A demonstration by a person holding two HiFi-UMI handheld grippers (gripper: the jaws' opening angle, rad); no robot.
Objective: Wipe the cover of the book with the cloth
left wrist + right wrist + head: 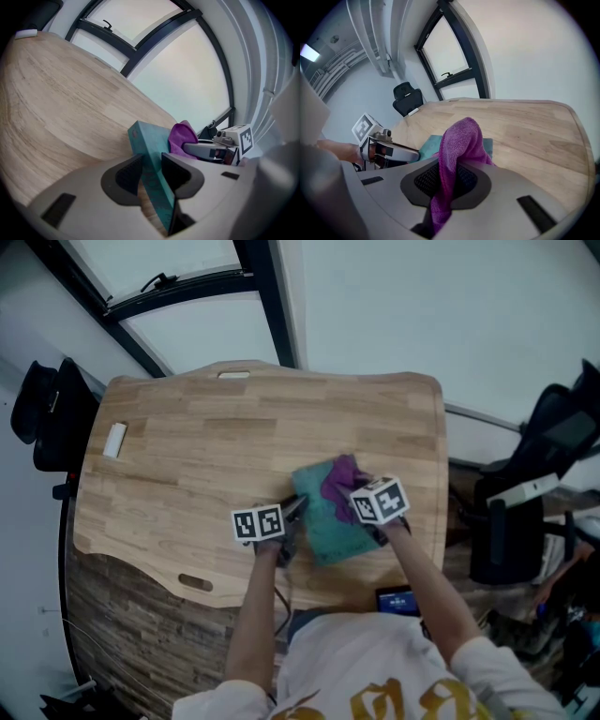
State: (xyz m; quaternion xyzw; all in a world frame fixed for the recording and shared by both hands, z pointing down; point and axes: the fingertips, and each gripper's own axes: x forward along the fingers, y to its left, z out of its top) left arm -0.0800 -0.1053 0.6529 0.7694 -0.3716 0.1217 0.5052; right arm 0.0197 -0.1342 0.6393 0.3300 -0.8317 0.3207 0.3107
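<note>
Your left gripper [151, 172] is clamped on the edge of the teal book [149, 151], its jaws closed against both faces. Your right gripper [449, 182] pinches the purple cloth [460, 149], which bunches up above the jaws and rests on the book's cover. The book lies flat on the wooden table [206, 442], near its front right edge. Its long axis runs away from you, leaning slightly left at the far end.
</note>
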